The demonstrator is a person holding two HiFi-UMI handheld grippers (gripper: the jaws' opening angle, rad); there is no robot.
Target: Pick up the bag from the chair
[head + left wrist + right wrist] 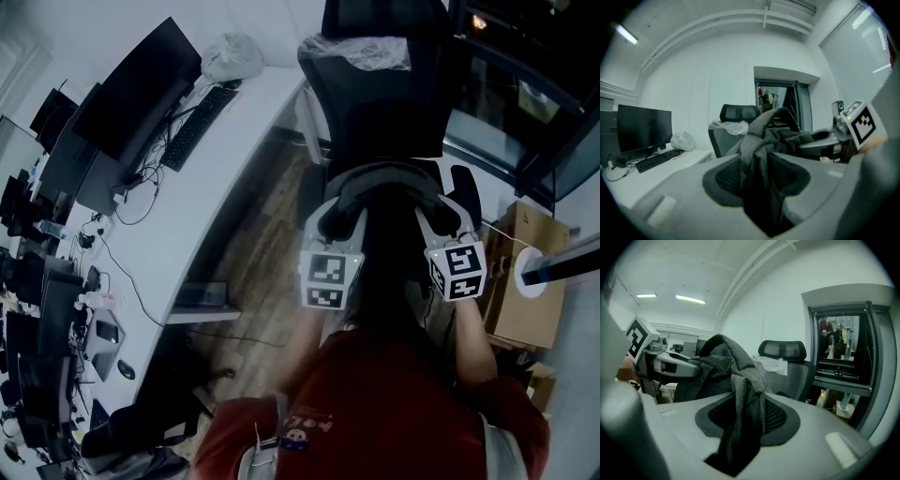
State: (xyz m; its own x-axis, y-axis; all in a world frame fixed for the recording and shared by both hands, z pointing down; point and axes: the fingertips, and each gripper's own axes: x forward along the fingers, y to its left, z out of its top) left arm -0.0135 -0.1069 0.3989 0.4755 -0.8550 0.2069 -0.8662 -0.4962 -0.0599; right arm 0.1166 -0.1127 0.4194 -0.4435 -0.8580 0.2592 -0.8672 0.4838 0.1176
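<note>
Bag (384,183) of dark grey cloth, held up in front of a black office chair (380,103) and strung between two hand-held grippers. Arches from one gripper across to the other in the head view, with a darker bulk hanging down between them, close to the person's red top (394,403). Cannot tell from any view whether the lowest part clears the seat.

Left gripper (334,211): jaws closed down on a bunched fold of the bag's cloth, with nothing but that fold between the pads, as seen in the left gripper view. Cloth rising out of the grip and running off toward the other gripper.

Right gripper (441,214): likewise clamped tight on another fold of the same cloth, with the fabric draping down through the narrow gap, shown plainly in the right gripper view.

Behind the bag, the chair's headrest, wrapped in clear plastic (367,49). To the left, a long white desk (225,187) carrying a black monitor (141,89), a keyboard (199,127) and a crumpled white sack (230,56). Wooden floor (267,234) between desk and chair. Cardboard box (527,277) on the right, near the right gripper
</note>
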